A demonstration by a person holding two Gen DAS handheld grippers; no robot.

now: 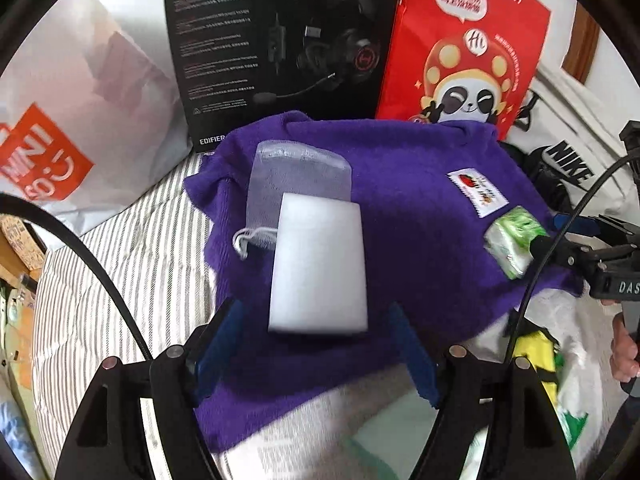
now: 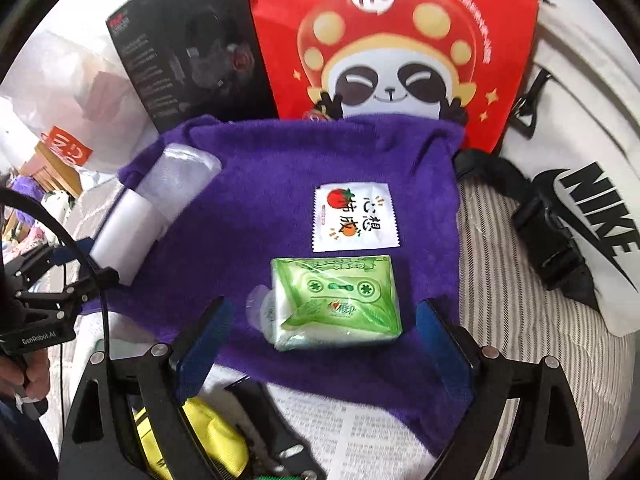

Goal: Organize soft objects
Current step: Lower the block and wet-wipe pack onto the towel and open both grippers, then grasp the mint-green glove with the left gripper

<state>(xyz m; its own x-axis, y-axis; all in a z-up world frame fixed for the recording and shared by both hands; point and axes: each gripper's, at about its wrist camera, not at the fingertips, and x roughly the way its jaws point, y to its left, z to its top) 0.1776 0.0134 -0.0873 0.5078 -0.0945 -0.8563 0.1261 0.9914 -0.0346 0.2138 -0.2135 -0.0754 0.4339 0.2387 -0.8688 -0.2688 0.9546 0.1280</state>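
Fuzzy purple cloth, matt white foam block, glossy tissue pack

Home bedroom: striped bedding, Nike bag, shopping bag, headset box, red panda bag piled on bed.

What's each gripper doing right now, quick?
Left gripper: open, holding nothing; white sponge block lies free ahead.
Right gripper: open, holding nothing; green tissue pack lies free between its fingers.
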